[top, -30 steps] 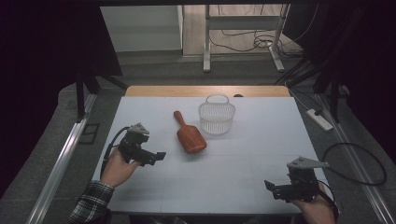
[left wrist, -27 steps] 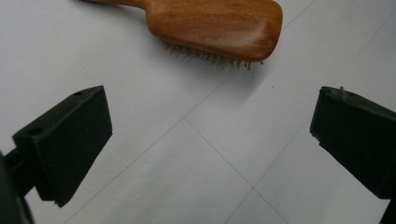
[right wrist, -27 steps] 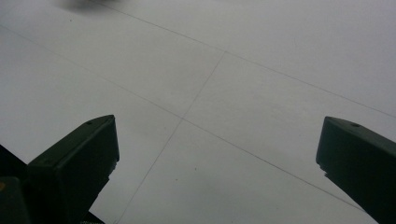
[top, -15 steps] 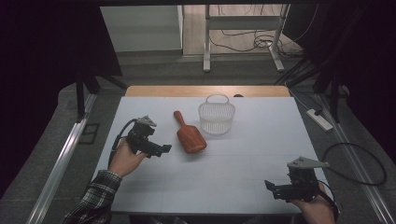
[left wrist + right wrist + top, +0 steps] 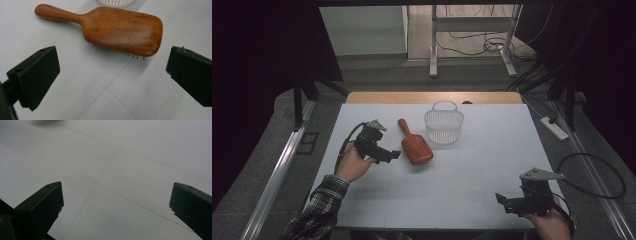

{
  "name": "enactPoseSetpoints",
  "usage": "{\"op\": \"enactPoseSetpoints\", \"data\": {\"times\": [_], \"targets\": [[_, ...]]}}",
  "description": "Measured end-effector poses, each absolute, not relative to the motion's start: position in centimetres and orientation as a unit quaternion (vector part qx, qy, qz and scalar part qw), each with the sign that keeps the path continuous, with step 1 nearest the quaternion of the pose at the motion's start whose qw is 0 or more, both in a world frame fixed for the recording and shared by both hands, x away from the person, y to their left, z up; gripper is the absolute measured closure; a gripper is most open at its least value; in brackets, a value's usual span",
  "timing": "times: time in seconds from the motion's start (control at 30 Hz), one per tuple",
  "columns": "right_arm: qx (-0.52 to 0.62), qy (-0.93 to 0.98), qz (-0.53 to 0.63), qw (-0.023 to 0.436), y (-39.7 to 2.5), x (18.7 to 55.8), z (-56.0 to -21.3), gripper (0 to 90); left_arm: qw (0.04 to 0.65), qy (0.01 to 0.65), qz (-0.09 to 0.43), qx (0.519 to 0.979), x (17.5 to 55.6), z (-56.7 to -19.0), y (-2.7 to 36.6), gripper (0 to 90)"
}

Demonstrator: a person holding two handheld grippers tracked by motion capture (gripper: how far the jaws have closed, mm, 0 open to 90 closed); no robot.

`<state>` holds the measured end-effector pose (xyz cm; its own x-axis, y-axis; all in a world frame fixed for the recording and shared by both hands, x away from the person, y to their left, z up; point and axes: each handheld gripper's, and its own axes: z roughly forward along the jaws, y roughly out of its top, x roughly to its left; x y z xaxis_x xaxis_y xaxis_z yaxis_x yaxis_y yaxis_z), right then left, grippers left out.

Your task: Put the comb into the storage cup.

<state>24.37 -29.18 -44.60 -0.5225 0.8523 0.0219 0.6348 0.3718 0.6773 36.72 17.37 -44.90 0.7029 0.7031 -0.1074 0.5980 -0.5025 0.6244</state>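
A brown wooden hairbrush (image 5: 414, 142) lies bristles down on the white table (image 5: 472, 175), its handle pointing to the far left. Just right of it stands a white mesh basket (image 5: 444, 125) with a handle. My left gripper (image 5: 392, 156) hovers open just left of the brush head; in the left gripper view the hairbrush (image 5: 112, 27) lies a little ahead of the wide-apart jaws (image 5: 112, 77), nothing between them. My right gripper (image 5: 503, 200) is open near the front right edge, over the bare table (image 5: 112, 170).
The basket rim (image 5: 113, 2) peeks in at the top of the left gripper view. A wooden strip (image 5: 432, 97) runs along the table's far edge. Cables and a power strip (image 5: 554, 128) lie on the floor at the right, and metal rails (image 5: 277, 175) run along the left side.
My left gripper has moved forward and to the right, closing in on the hairbrush's head. The right gripper has stayed where it was.
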Motion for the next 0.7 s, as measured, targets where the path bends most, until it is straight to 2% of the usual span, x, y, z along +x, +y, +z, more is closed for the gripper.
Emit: {"op": "enactPoseSetpoints", "data": {"times": [0.7], "targets": [[0.458, 0.813, 0.320, 0.164, -29.2, 24.4, -44.6, 0.0, 0.303, 0.379, 0.079, 0.871, 39.7, -45.5, 15.9, 0.0]]}}
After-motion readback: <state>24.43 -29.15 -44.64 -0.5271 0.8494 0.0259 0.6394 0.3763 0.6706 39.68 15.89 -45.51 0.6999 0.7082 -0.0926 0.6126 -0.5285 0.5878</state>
